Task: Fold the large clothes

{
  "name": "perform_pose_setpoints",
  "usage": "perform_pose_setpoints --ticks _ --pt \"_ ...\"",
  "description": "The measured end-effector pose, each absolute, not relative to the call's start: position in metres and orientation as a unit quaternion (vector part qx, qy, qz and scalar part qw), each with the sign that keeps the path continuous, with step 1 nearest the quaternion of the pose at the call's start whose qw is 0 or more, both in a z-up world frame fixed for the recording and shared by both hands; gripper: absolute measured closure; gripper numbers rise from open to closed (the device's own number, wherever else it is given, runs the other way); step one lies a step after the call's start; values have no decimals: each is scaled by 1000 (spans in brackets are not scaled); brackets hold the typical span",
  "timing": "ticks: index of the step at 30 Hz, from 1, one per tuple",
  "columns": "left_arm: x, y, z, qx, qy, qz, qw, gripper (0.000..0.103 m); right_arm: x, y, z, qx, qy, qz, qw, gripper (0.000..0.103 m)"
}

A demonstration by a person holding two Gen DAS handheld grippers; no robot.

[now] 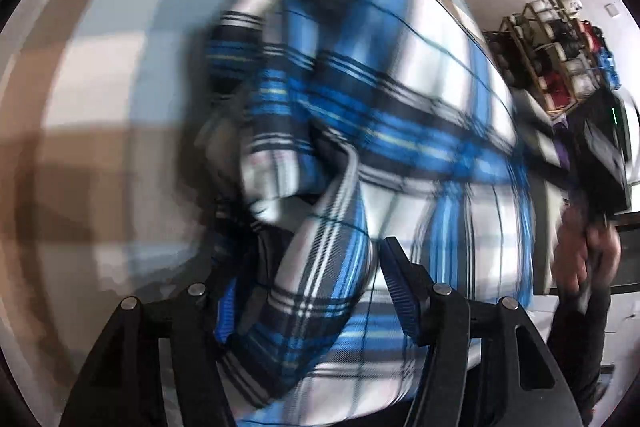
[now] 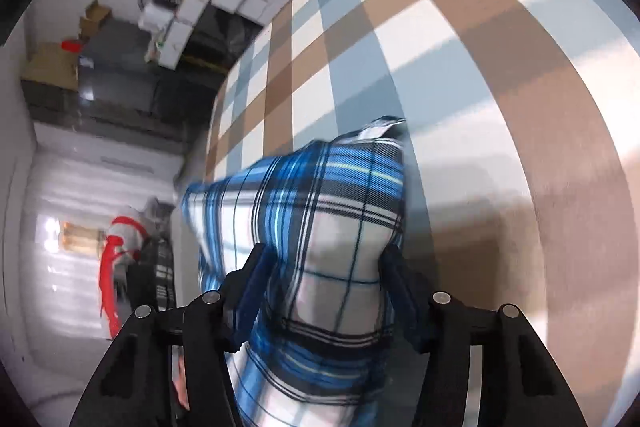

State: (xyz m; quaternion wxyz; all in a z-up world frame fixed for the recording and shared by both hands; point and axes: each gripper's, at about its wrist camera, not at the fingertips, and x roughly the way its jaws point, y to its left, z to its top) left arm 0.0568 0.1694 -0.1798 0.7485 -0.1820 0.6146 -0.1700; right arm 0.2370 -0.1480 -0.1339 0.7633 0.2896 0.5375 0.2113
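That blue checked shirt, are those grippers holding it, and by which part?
Both grippers, left and right, have bunched folds of the plaid shirt between their fingers; which part of the garment cannot be told.

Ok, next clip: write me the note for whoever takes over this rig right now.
Left tongs: a bunched fold of the blue plaid garment sits between the pads; real pinch unclear.
Right tongs: garment bunched between the pads too; grip unclear.
Garment: lifted and crumpled over the checked cloth, hanging between both tongs.
Done: both ends picked up; no neat fold visible.
Left: spread it flat on the checked cloth, then fold.
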Motion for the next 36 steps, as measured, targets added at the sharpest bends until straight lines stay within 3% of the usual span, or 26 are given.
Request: perform_pose_setpoints --ticks 4,8,10,14,19,20,21,23,26,28,29,30,31,32,36 --pt "43 179 -168 -208 623 -169 735 47 242 -136 -99 212 510 204 809 44" --pt "38 206 -110 -213 557 -164 786 47 178 -120 -55 182 455 308 816 44" --pt "46 210 -73 -207 521 -193 805 43 152 -113 -51 186 446 358 799 38" --pt "75 185 -54 -198 513 -255 795 42 127 -112 -98 251 498 353 752 32" --pt "117 155 -91 -223 549 -259 762 42 126 -148 -186 455 523 325 644 36" --pt "107 153 -94 -224 556 -247 761 42 125 -151 -196 467 521 324 637 46" --pt "109 151 -103 -215 567 -241 758 42 122 -155 -208 468 524 316 637 68" --pt "108 149 -109 -215 564 -242 759 42 116 -159 -228 468 544 295 631 103" --pt "104 165 -114 -244 553 -250 756 50 110 -164 -232 477 540 311 620 103" --pt "105 163 -117 -247 553 -240 759 72 110 -158 -213 432 533 318 654 97" --pt "105 164 -118 -242 553 -233 763 77 106 -154 -198 405 524 321 677 86" --pt "105 164 -120 -239 553 -234 763 81 103 -151 -181 379 508 326 702 67" --pt "103 166 -120 -239 553 -239 761 81 106 -150 -162 358 492 328 723 55" --pt "104 169 -119 -240 553 -242 760 80 102 -148 -144 328 475 326 748 34" --pt "96 160 -90 -185 538 -227 791 79 99 -134 -79 188 435 300 827 13"
